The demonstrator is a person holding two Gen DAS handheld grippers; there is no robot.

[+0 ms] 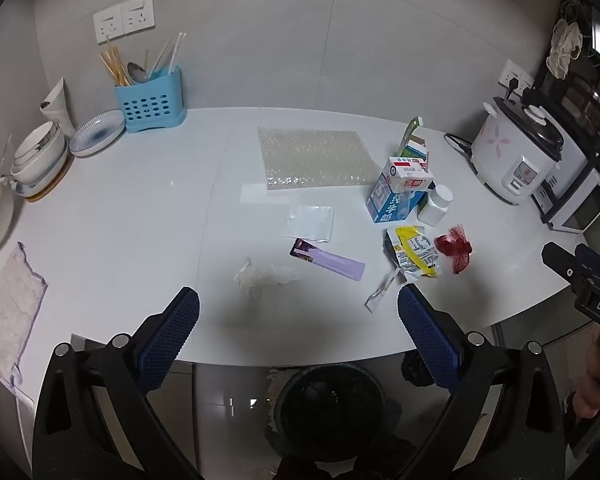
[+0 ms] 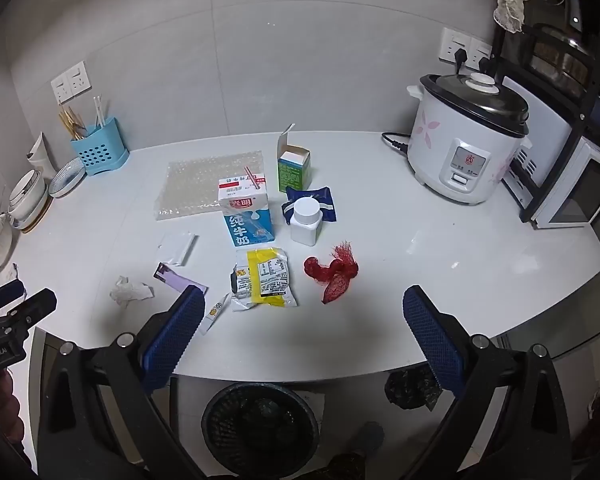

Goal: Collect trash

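Both tools are hovering over the near edge of the white surface (image 1: 120,216), and each is standing wide apart with nothing between its blue pads: the left tool (image 1: 299,320) and the right tool (image 2: 304,322). The trash is lying scattered mid-surface. Nearest the left tool, a crumpled white tissue (image 1: 260,276) is sitting beside a flat lilac sachet (image 1: 327,260); both look feather-light and soft, so pinching the tissue's raised bunch seems easiest, while the sachet is lying flat and may slide. Ahead of the right tool, a yellow-and-silver snack wrapper (image 2: 266,280) and a wad of red mesh netting (image 2: 334,274) are resting just apart; the netting looks springy and easy to snag at its bunched knot. The blue-and-white milk carton (image 2: 248,214) is standing upright, stiff-sided, possibly tippy, touching a white plastic bottle (image 2: 306,220). A dark mesh waste bin (image 2: 260,424) is waiting on the floor below the near edge. Open room is lying right of the netting; the rice cooker (image 2: 466,140) is standing well apart.
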